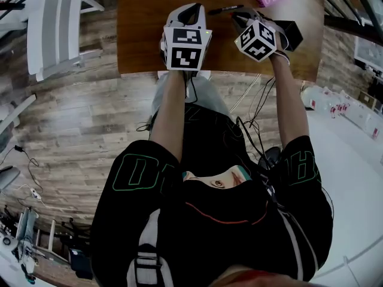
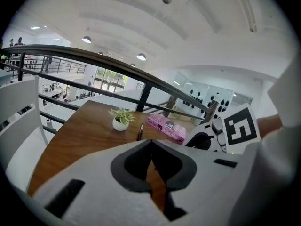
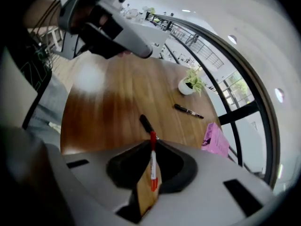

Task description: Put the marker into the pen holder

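Observation:
My right gripper (image 3: 151, 144) is shut on a thin red-and-white marker (image 3: 152, 166), which stands upright between the pads above the wooden table (image 3: 113, 107). A short black piece (image 3: 145, 124) shows just past its tip; I cannot tell whether it belongs to the marker. In the head view that gripper (image 1: 240, 21) hovers beside the black pen holder (image 1: 294, 34) at the table's right. A black marker (image 1: 224, 9) lies flat on the table beyond both grippers. My left gripper (image 2: 151, 145) is shut with nothing in it, and sits left of the right one (image 1: 192, 9).
A small white pot with a green plant (image 2: 121, 119) and a pink book (image 2: 165, 127) sit at the table's far side, by a black railing (image 2: 141, 79). A white chair (image 1: 60, 23) stands left of the table. The person's legs are at the near edge.

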### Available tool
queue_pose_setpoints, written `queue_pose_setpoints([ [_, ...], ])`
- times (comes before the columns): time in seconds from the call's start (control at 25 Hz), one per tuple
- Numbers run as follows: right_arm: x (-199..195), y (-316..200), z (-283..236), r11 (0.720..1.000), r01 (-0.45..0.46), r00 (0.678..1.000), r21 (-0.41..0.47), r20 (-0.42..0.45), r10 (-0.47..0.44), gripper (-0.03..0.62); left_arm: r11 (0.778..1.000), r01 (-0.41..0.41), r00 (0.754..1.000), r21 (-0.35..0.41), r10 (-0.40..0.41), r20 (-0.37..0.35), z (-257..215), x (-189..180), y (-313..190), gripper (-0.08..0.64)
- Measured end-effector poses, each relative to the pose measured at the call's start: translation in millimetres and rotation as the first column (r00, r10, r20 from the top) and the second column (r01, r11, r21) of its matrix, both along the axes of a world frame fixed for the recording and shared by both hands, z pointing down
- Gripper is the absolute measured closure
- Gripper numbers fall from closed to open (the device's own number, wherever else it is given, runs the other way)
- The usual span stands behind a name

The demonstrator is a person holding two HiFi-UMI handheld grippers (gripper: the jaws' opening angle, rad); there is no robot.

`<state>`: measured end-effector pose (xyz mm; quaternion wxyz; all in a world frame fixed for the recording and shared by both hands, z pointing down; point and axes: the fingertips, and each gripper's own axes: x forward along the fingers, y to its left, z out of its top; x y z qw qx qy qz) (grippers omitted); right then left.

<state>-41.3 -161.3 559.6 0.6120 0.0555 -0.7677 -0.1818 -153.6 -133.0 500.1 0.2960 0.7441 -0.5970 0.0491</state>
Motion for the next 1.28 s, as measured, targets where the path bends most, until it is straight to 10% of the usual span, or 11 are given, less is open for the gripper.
queue_pose_setpoints([
  [0.48,-3.4,-12.5,-56.7,0.935,-0.322,0.846,-0.148,0.398,0.354,0.549,0.999,-0.044,0.998,0.016,0.044,0.035,-15.8,20.2,-13.7,0.554],
  [0.88,26.1,-33.6,-109.9,0.835,-0.491,0.579,-0.247,0.624,0.525,0.549,0.991,-0.125,0.991,0.039,0.123,0.047,-30.0,59.2,-34.8,0.554],
  [1.28,91.0,-45.1,-151.4,0.765,-0.577,0.394,-0.286,0.724,0.567,0.549,0.974,-0.219,0.973,0.058,0.214,0.081,-46.7,107.4,-52.9,0.554],
])
